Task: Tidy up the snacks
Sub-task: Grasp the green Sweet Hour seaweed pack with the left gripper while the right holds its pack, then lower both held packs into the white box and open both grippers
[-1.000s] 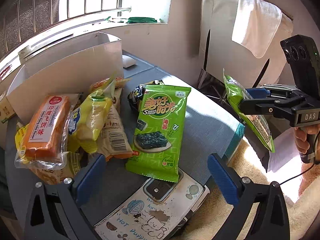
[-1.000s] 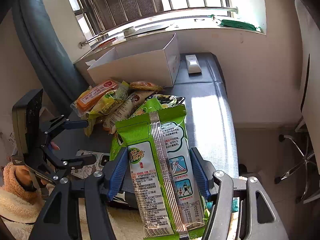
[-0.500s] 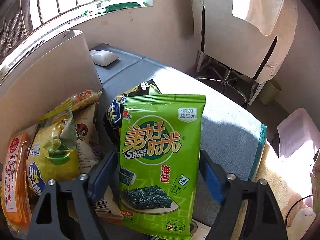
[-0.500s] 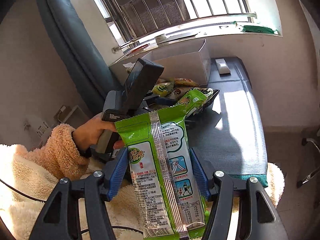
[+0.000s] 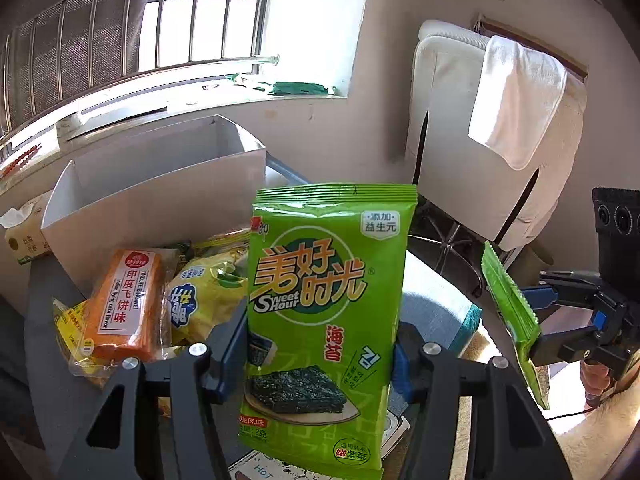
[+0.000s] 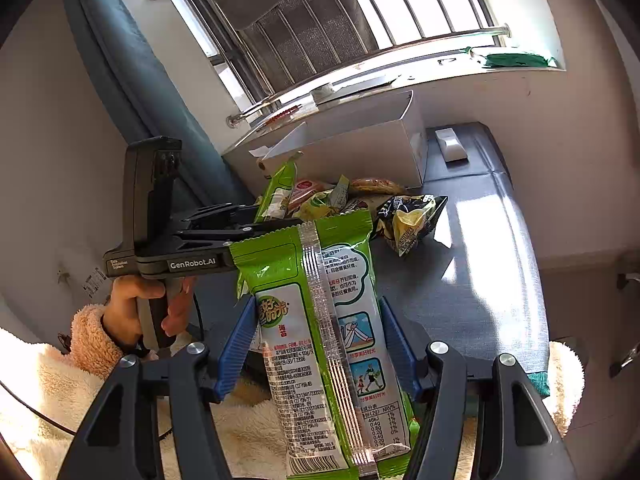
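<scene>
My left gripper (image 5: 320, 344) is shut on a green seaweed packet (image 5: 324, 300), front side facing the camera, held upright above the table. My right gripper (image 6: 320, 344) is shut on a second green seaweed packet (image 6: 320, 320), which shows its printed back. In the left wrist view the right gripper (image 5: 532, 320) hangs at the right with its packet (image 5: 508, 312) edge-on. In the right wrist view the left gripper (image 6: 276, 216) is at the left, a hand on its handle. A pile of snacks lies before an open white box (image 5: 160, 200): an orange cake pack (image 5: 124, 304) and a yellow bag (image 5: 204, 296).
A dark chip bag (image 6: 408, 220) lies on the grey table (image 6: 480, 260) right of the pile. A small white object (image 6: 450, 144) sits beside the box (image 6: 360, 148). A white chair (image 5: 460, 160) with a towel (image 5: 520, 100) stands beyond the table. A tissue pack (image 5: 24, 236) is left of the box.
My left gripper went from open to shut on the green seaweed packet that lay on the table, and has raised it. The right gripper kept its packet and swung towards the left.
</scene>
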Motion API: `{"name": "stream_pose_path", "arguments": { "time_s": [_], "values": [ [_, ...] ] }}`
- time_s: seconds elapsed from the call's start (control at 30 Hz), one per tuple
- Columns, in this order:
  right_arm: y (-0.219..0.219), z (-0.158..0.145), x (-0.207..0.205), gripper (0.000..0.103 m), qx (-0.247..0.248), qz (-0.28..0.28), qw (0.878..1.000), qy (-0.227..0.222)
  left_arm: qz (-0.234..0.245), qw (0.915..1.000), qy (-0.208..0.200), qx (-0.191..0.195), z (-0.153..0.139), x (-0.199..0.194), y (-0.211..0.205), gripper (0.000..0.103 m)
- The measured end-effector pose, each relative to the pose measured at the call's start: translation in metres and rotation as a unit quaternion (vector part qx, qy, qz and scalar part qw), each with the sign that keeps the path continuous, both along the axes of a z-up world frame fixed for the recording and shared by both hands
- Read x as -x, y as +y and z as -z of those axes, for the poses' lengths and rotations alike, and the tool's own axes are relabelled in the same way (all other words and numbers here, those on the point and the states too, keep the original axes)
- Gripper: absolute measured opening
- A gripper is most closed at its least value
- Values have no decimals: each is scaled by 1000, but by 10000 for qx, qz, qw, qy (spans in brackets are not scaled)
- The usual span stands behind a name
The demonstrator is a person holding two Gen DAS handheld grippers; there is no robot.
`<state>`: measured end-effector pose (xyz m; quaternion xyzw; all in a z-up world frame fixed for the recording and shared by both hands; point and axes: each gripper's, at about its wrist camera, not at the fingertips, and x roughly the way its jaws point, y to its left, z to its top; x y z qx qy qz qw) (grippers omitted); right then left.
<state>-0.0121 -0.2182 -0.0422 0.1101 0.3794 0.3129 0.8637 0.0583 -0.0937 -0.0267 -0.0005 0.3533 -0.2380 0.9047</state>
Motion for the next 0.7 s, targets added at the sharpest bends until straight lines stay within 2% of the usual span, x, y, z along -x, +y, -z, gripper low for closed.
{"name": "stream_pose_path", "arguments": {
  "time_s": [0.07, 0.17, 0.33, 0.47, 0.53, 0.6, 0.7],
  "values": [
    [11, -4, -16, 67, 19, 79, 9999, -64, -263, 9989, -206, 330, -19, 4, 24, 63],
    [36, -12, -52, 67, 68, 107, 9998, -174, -828, 9948, -387, 440, -39, -13, 61, 63],
    [86, -37, -129, 67, 91, 56, 9995, -305, -1666, 9835, 382, 597, -41, -90, 123, 63],
    [124, -58, -203, 67, 619, 360, 9959, -550, -1907, 9764, 500, 880, -43, -152, 153, 63],
    [134, -61, -246, 67, 622, 529, 9958, -405, -2013, 9744, 507, 865, -45, -183, 158, 64],
    [138, -58, -289, 67, 626, 792, 9948, -101, -2069, 9748, 532, 639, -45, -213, 155, 64],
    [140, -52, -337, 67, 710, 1047, 9919, 133, -1984, 9760, 699, 567, -36, -251, 150, 64]
  ]
}}
